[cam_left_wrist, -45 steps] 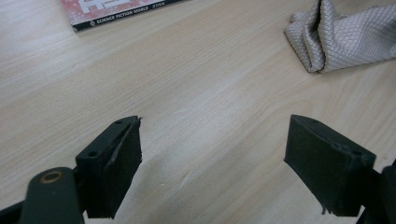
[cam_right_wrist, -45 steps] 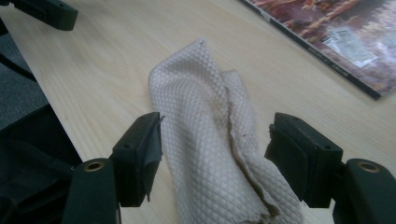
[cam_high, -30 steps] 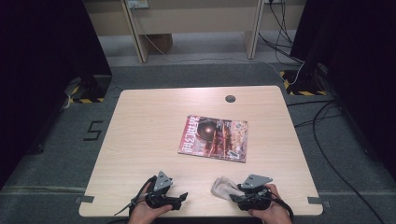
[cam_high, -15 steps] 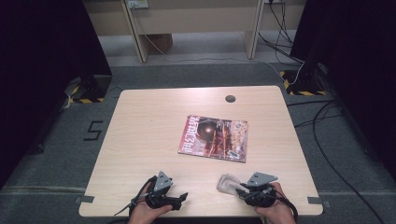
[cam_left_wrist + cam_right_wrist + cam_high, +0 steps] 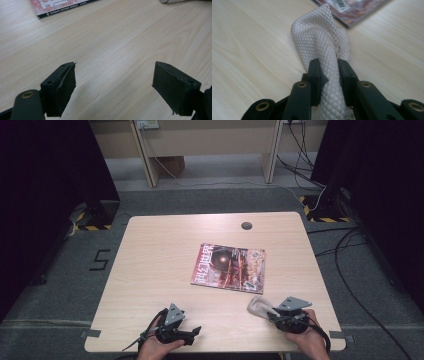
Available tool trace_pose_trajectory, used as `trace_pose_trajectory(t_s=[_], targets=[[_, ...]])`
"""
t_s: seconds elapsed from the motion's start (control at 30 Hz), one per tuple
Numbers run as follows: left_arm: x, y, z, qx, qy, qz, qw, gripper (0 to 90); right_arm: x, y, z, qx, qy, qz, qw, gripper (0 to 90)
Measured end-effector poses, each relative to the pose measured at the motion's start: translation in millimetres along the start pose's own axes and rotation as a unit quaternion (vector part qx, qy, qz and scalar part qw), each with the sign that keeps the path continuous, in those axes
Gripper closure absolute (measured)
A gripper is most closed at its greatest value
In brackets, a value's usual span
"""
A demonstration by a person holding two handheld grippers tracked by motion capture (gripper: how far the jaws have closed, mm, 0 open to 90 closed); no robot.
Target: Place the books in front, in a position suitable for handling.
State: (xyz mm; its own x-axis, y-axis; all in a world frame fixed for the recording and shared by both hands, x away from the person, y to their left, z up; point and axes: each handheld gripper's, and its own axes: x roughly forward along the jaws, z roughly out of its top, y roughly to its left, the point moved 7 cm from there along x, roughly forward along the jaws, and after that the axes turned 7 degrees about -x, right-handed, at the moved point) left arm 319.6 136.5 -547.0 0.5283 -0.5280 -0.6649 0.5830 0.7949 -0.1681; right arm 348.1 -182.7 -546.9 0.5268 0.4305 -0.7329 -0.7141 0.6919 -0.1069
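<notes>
My right claw [image 5: 329, 72] has just been closing, and its jaws now pinch a fold of the pale quilted cloth [image 5: 320, 42], which bunches up between the pads and stands out past them. From above, the right claw [image 5: 280, 312] sits near the table's [image 5: 150, 250] front right corner, with the cloth [image 5: 260, 306] trailing toward the magazine [image 5: 229, 267], just short of its near edge. So I judge the grasp done: the cloth is gathered and in hand. What is left, as I read it, is to carry it onto the magazine or the bare wood and wipe; nothing shows that started. My left claw [image 5: 113, 85] rests spread wide with nothing between its jaws, low over bare table at the front left [image 5: 192, 334], well apart from the cloth.
</notes>
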Motion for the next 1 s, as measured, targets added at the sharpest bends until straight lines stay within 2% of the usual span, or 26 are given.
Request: trace_pose_trajectory(t_s=[0.03, 0.07, 0.1, 0.13, 0.2, 0.23, 0.27, 0.37, 0.47, 0.53, 0.67, 0.7, 0.73, 0.8, 1.0], targets=[[0.0, 0.0, 0.0, 0.000, 0.000, 0.000, 1.0000, 18.1, 0.0, 0.0, 0.0, 0.000, 0.000, 0.000, 1.0000, 74.8], [0.3, -0.3, -0.2, 0.001, -0.001, -0.001, 1.0000, 18.2, -3.3, -9.2, -2.7, 0.011, -0.002, -0.011, 0.9999, 74.9], [0.3, -0.3, -0.2, 0.001, -0.001, -0.001, 1.0000, 18.1, -3.3, -9.2, -2.7, 0.011, -0.002, -0.011, 0.9999, 74.9], [0.2, -0.2, 0.1, 0.001, 0.000, -0.001, 1.0000, 18.1, -6.6, -18.6, -5.3, 0.022, -0.003, -0.023, 0.9995, 75.0], [0.5, -0.4, -0.3, 0.002, 0.000, -0.001, 1.0000, 18.2, -9.1, -27.4, -8.4, 0.034, -0.003, -0.034, 0.9989, 75.3], [0.5, -0.4, -0.3, 0.002, 0.000, -0.001, 1.0000, 18.1, -9.1, -27.4, -8.4, 0.034, -0.003, -0.034, 0.9989, 75.3], [0.6, -0.6, -0.5, 0.003, 0.001, -0.001, 1.0000, 18.1, -10.4, -35.1, -11.2, 0.041, 0.000, -0.045, 0.9981, 75.5], [1.1, -0.9, -0.6, 0.004, 0.003, 0.000, 1.0000, 18.1, -10.2, -45.1, -13.8, 0.048, 0.001, -0.059, 0.9971, 75.5], [1.6, -1.1, -0.9, 0.005, 0.003, 0.000, 1.0000, 18.1, -9.4, -50.7, -15.4, 0.051, 0.003, -0.066, 0.9965, 75.6], [1.9, -1.2, -0.6, 0.005, 0.003, 0.000, 1.0000, 18.1, -7.9, -60.1, -16.8, 0.066, 0.006, -0.080, 0.9946, 75.7], [2.0, -1.2, -0.6, 0.006, 0.003, 0.001, 1.0000, 18.2, -5.5, -74.2, -17.5, 0.078, 0.008, -0.100, 0.9919, 75.7], [2.0, -1.2, -0.6, 0.006, 0.003, 0.001, 1.0000, 18.1, -5.5, -74.2, -17.5, 0.078, 0.008, -0.100, 0.9919, 75.7], [2.0, -1.2, -0.7, 0.007, 0.004, 0.001, 1.0000, 18.1, -4.1, -81.5, -16.6, 0.082, 0.008, -0.108, 0.9907, 75.7], [2.0, -1.0, -1.0, 0.009, 0.005, 0.001, 0.9999, 18.1, -2.6, -87.5, -15.3, 0.091, 0.008, -0.118, 0.9888, 75.7], [2.4, -1.2, -0.9, 0.009, 0.004, 0.001, 1.0000, 18.1, 4.3, -102.8, -10.8, 0.094, 0.010, -0.131, 0.9868, 75.7]])
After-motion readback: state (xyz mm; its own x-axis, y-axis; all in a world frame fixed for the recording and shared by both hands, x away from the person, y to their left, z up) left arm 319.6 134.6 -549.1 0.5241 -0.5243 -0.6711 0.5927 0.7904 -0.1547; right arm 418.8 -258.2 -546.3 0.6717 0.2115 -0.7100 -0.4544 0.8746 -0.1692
